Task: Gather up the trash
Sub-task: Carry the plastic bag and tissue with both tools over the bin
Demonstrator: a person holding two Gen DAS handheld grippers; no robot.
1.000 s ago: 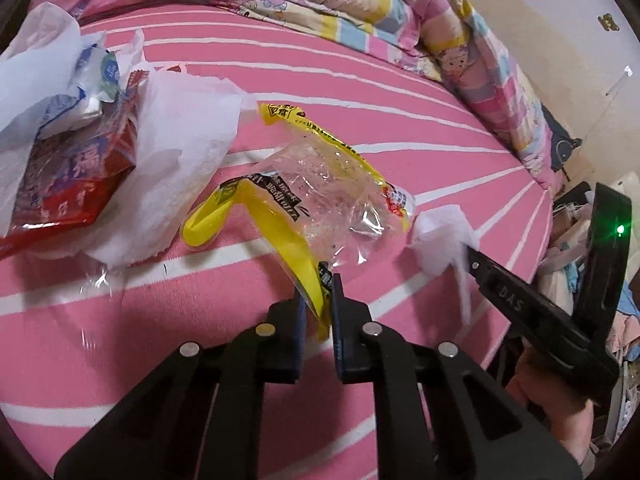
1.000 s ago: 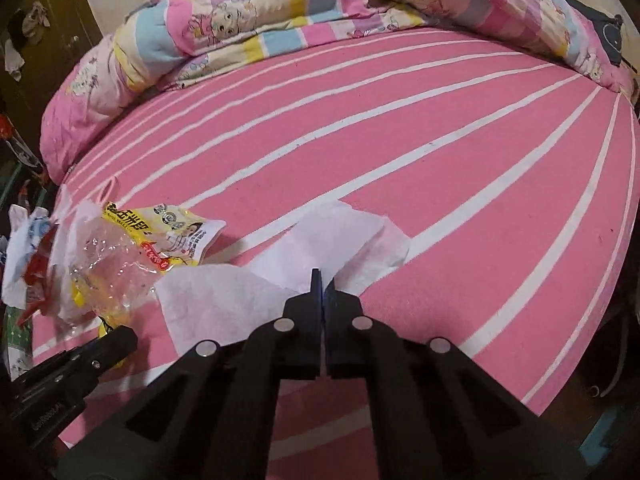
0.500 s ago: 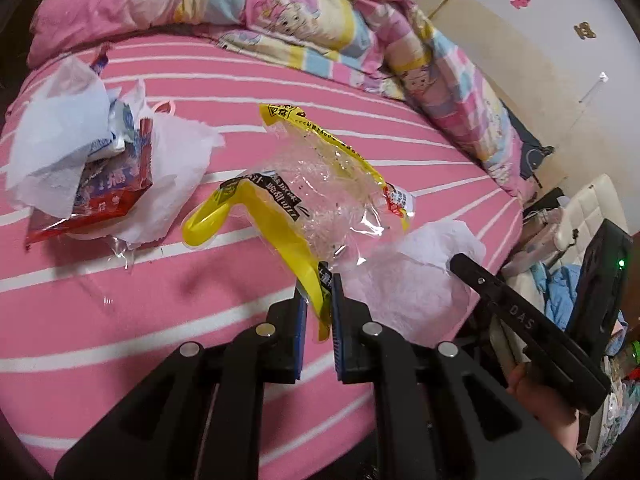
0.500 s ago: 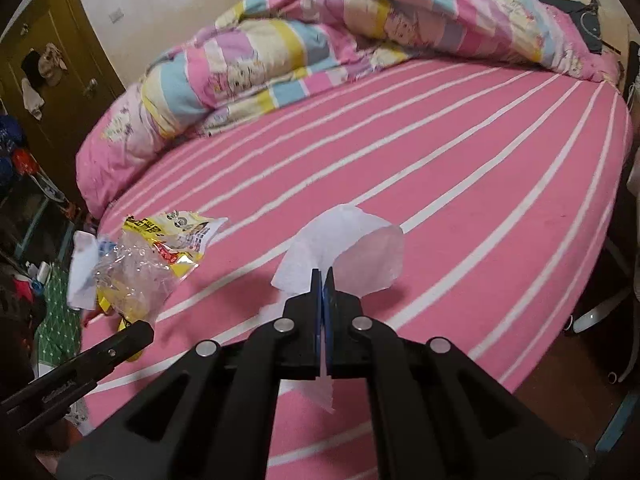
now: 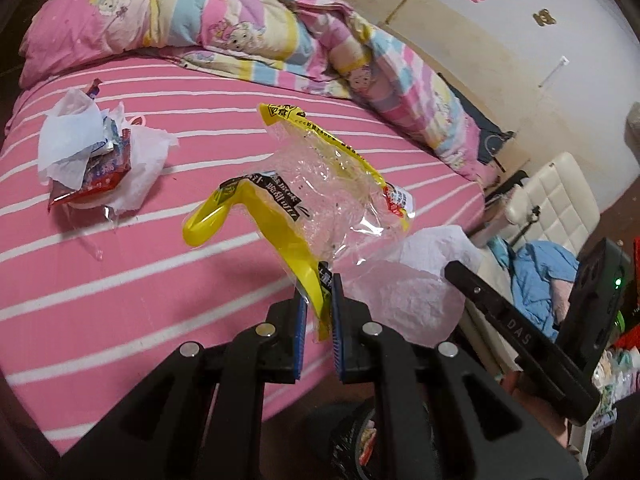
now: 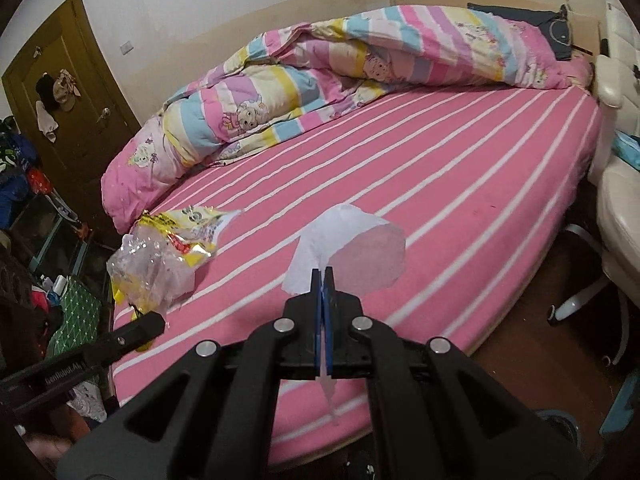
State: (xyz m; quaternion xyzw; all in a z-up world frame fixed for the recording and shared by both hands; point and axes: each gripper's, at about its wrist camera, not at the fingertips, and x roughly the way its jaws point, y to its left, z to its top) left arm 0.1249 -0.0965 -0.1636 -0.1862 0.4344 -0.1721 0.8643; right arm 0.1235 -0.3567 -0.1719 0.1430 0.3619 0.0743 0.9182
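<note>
The left gripper (image 5: 318,308) has its jaws pinching the yellow edge of a clear plastic wrapper (image 5: 320,196), which hangs in the air above the pink striped bed (image 5: 120,280). The right gripper (image 6: 323,300) has its jaws pressed together on a white tissue (image 6: 348,252), also lifted off the bed. I think both pieces are held by one thin edge because they are soft and flat, and this is the easiest way to pick them up. Both are raised near the bed's edge, probably to carry them to a bin.

The left view shows what the right view does not: a pile of trash (image 5: 96,160), made of tissues and a red packet, lies on the far side of the bed and waits to be collected. It also shows a dark bag or bin (image 5: 360,440) below the gripper, but I cannot tell exactly what it is. The right view shows the folded quilt (image 6: 320,92) and the door (image 6: 76,92).
</note>
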